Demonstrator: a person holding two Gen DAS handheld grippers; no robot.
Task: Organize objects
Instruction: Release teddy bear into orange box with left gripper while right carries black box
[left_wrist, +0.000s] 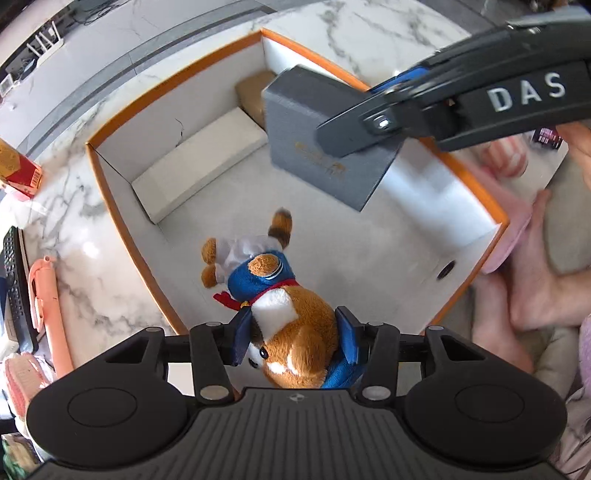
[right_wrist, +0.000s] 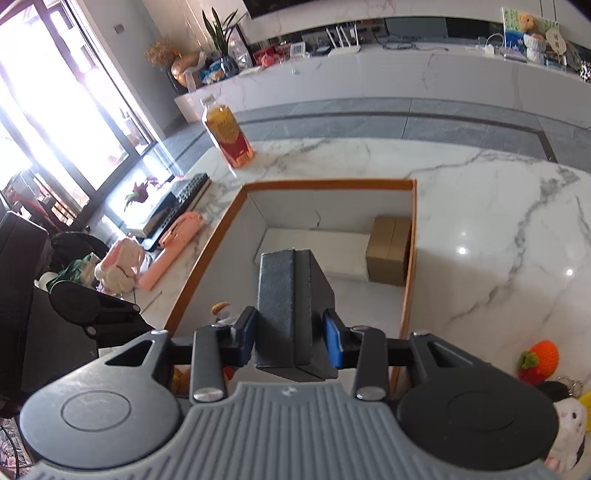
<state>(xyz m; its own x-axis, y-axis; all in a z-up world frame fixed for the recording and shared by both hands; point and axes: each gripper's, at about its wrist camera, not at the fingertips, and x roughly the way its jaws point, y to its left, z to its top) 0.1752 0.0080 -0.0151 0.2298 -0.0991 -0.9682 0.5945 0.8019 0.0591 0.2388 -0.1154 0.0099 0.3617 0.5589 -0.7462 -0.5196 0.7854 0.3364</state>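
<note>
Marble tabletop (right_wrist: 480, 221) carries an orange-rimmed white box (left_wrist: 110, 192). Left gripper (left_wrist: 293, 339) pinches the brown plush fox (left_wrist: 295, 317) inside it; right gripper (right_wrist: 290, 339) clamps a grey case (right_wrist: 288, 295) overhead. Risk: the case could collide with the toy if both descend together.

The left tongs (left_wrist: 293, 341) are built of black plastic, with dark blue pads, silver screw heads and a ribbed grey housing flanked by two round discs. The right tongs (right_wrist: 290, 334) are made alike, with brighter blue pads; white letters "DAS" are printed on their side.
</note>
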